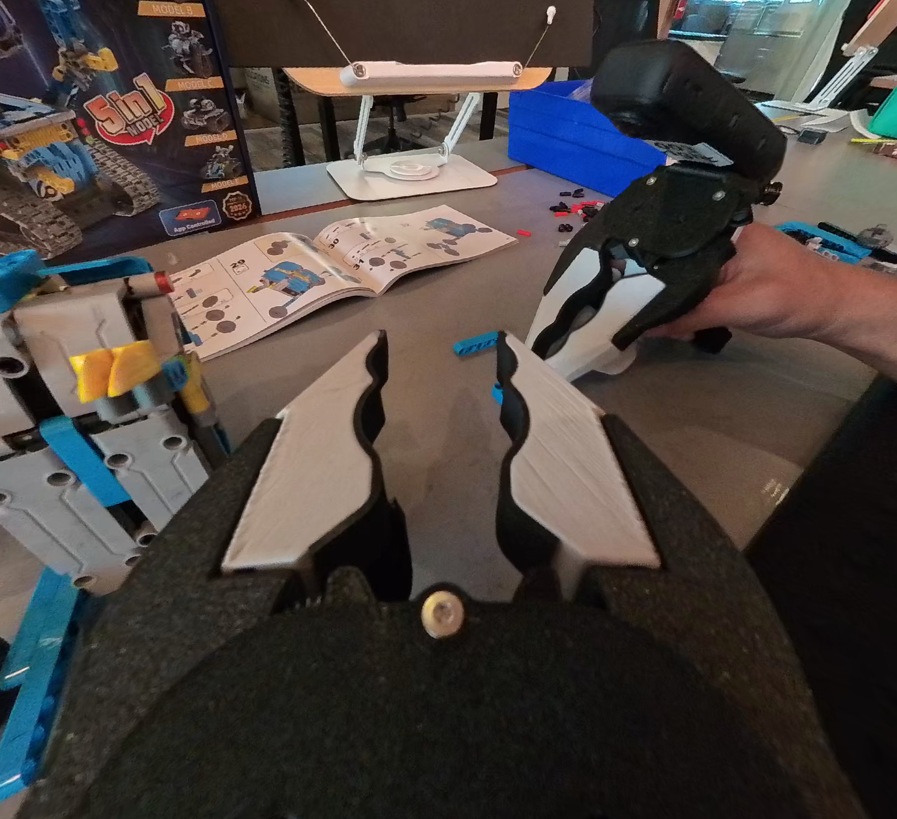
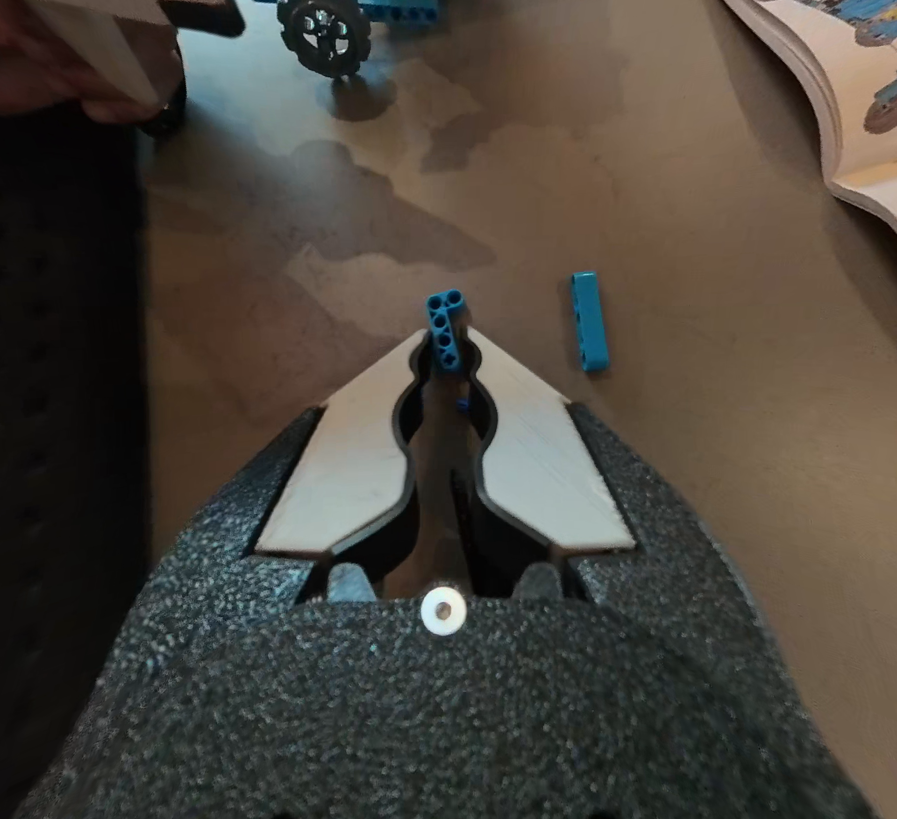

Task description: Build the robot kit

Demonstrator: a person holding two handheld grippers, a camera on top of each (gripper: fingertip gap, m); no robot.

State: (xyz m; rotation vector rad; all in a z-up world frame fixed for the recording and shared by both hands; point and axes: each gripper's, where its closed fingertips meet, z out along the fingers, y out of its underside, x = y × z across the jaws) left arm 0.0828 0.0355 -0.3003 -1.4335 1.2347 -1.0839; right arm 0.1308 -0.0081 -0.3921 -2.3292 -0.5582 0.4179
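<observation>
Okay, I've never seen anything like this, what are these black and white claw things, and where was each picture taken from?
They are hand-held two-finger grippers, one in each of a person's hands, each carrying a camera that looks along its fingers. The left wrist view shows the left gripper open and empty above a grey table, with the right gripper and the hand holding it farther off. The right wrist view shows the right gripper shut on a small blue L-shaped piece. Nearby lie a straight blue beam, an open instruction booklet, a partly built blue and grey model and the kit's box.
</observation>
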